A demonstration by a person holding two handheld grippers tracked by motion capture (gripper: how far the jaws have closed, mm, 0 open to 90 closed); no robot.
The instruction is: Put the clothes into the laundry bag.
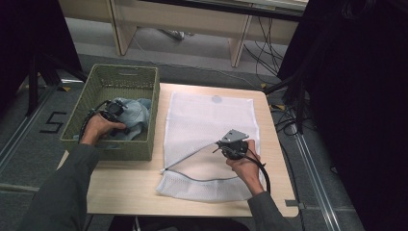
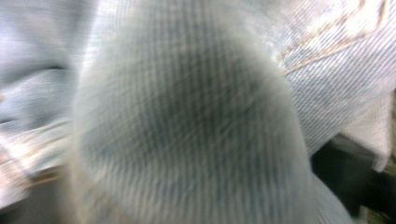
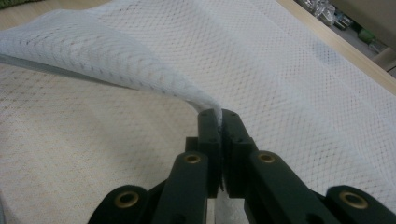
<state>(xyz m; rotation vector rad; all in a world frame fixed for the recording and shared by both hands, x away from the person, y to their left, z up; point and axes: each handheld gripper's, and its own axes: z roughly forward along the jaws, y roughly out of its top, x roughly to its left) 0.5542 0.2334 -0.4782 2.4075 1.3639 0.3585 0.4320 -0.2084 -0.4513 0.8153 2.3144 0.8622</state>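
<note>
High view looked forward, down over table (image 1: 130, 192). Left view sat pressed against denim (image 2: 187, 121) in basket (image 1: 139, 149), blurred. Right view skimmed mesh bag (image 3: 303, 70), shared with high view.

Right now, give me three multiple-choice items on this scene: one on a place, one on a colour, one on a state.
1. Where is the denim?
A. in the basket
B. on the mesh bag
C. on the floor

2. What colour is the basket?
A. red
B. green
C. white

3. How does the right gripper stand?
A. open above the bag
B. shut on nothing
C. shut on the bag's top layer

Answers:
1. A, the high view shows the denim inside the basket, with the left gripper on it.
2. B, its woven walls are olive green.
3. C, the right gripper view shows the jaws pinching the lifted mesh edge.
</note>
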